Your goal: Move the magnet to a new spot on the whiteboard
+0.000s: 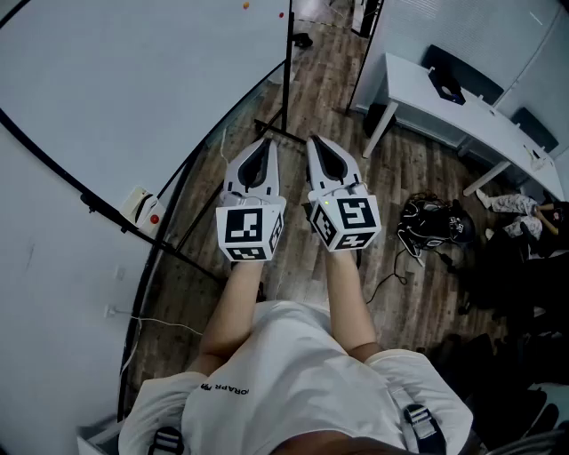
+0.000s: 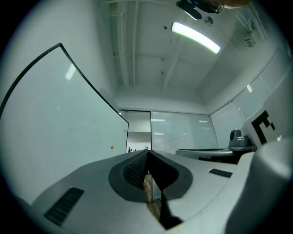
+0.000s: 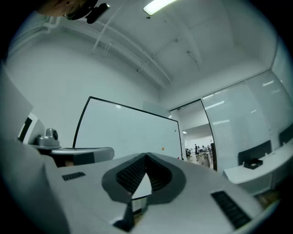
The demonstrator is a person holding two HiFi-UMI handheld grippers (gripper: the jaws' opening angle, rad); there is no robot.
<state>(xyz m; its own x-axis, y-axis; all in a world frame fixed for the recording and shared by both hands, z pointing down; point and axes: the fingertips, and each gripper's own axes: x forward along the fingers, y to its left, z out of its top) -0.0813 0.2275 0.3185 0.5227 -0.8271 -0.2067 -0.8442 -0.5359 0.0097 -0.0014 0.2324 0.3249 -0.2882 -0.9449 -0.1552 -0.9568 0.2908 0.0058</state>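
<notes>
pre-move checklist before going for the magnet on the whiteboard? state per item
1. Left gripper open for a grasp: not ok. Jaws shut, nothing between them.
2. Right gripper open: not ok. Shut and empty too.
3. Magnet located: ok. An orange magnet sits at the far end of the whiteboard.
4. Which magnet is the target: cannot tell. A red magnet sits close to the orange one, by the board's edge.
5. Grippers near the magnet: not ok. Both are held over the wood floor, well short of it.
6. Free spot on the board: ok. Most of it is blank.
</notes>
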